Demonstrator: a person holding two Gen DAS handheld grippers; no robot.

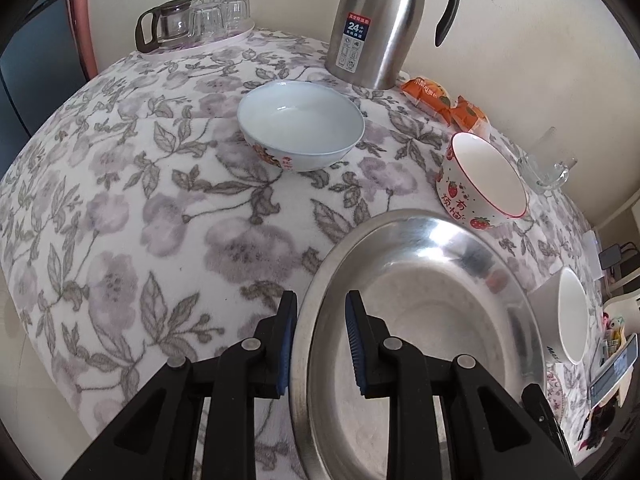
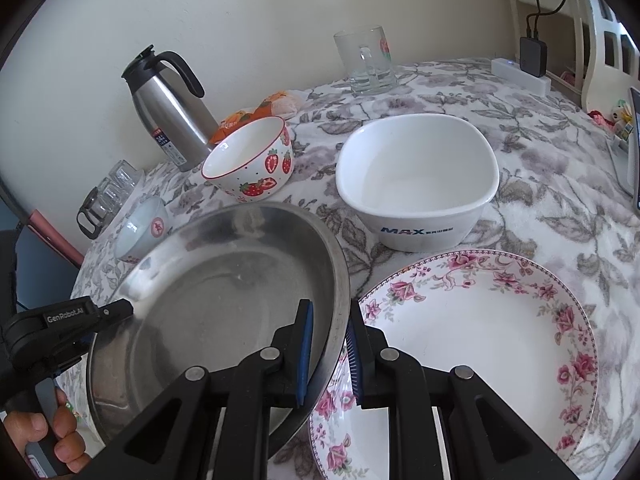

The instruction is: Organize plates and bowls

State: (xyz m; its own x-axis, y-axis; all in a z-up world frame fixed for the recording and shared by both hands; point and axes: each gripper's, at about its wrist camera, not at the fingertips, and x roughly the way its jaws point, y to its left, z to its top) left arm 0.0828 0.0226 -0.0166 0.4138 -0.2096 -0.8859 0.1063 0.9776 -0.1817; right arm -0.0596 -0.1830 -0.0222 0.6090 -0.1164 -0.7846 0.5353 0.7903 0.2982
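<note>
Steel plate (image 2: 224, 280): both claws, left (image 1: 320, 344) and right (image 2: 330, 354), clenched on its rim; floral plate (image 2: 480, 344), three bowls lay unstacked.

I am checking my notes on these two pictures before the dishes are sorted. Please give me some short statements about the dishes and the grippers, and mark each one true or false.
1. Both grippers hold the metal plate by its rim. True: the left gripper and the right gripper each clamp one side.
2. The flowered plate lies on top of the metal plate. False: the metal plate's edge overlaps the flowered plate.
3. The strawberry bowl is empty. True.
4. The square white bowl is stacked inside the strawberry bowl. False: it stands apart on the tablecloth.
5. The steel jug lies on its side. False: it stands upright.
</note>
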